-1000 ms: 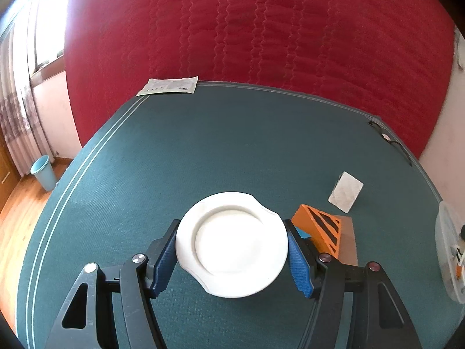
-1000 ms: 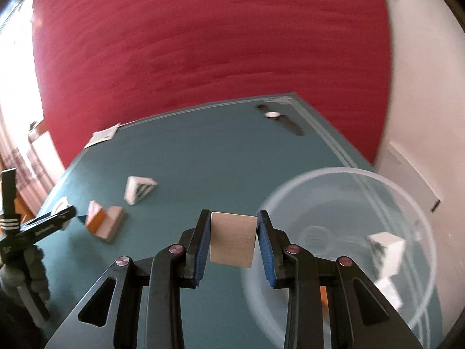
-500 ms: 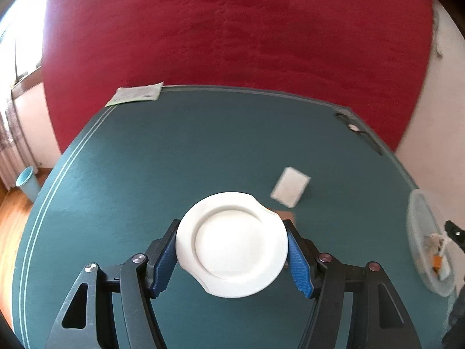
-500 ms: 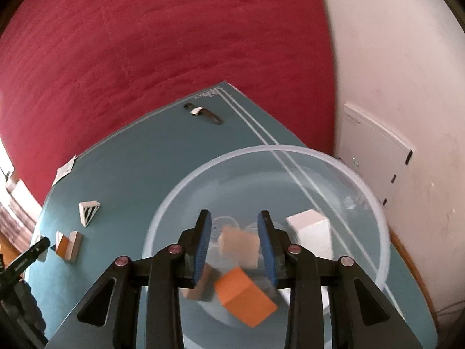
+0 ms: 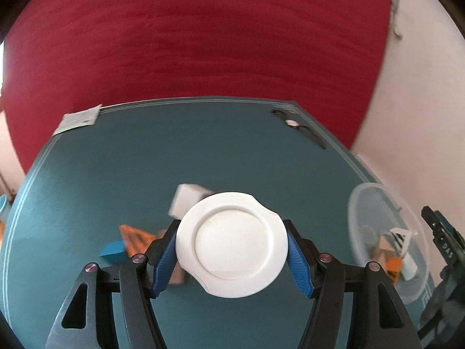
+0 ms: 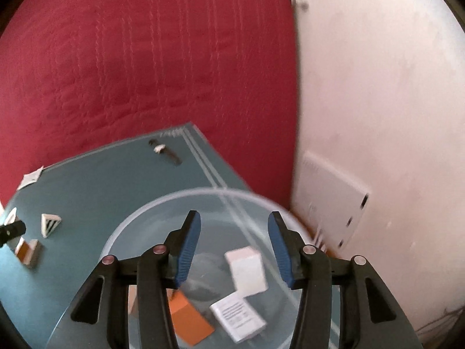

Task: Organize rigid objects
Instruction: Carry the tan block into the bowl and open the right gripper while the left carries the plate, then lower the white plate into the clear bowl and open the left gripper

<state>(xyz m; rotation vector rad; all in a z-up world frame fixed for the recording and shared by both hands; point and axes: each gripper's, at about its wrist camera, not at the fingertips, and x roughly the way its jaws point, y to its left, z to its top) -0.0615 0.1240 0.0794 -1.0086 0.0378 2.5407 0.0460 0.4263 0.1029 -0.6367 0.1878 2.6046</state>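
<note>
My left gripper (image 5: pixel 231 232) is shut on a round white lid (image 5: pixel 232 250), its blue pads pressing both edges above the green table (image 5: pixel 203 151). Behind the lid lie a white block (image 5: pixel 186 197), an orange striped wedge (image 5: pixel 135 238), a blue block (image 5: pixel 113 254) and a tan block (image 5: pixel 177 273). My right gripper (image 6: pixel 232 218) hangs over the clear bowl (image 6: pixel 174 197); its jaws are opening with nothing between them. Inside the bowl rest a white block (image 6: pixel 247 270), a striped white block (image 6: pixel 237 317), an orange block (image 6: pixel 186 317) and a tan block (image 6: pixel 132 302).
The bowl (image 5: pixel 366 200) stands at the table's right edge near a pale wall. A paper slip (image 5: pixel 78 119) and a black watch (image 5: pixel 296 125) lie at the far corners. A striped triangle (image 6: pixel 49 224) sits left of the bowl. Red quilted fabric hangs behind.
The right gripper swung over the bowl, let go of the tan block into it and spread its jaws. The left gripper carried the lid toward the right, bringing the bowl into its view.
</note>
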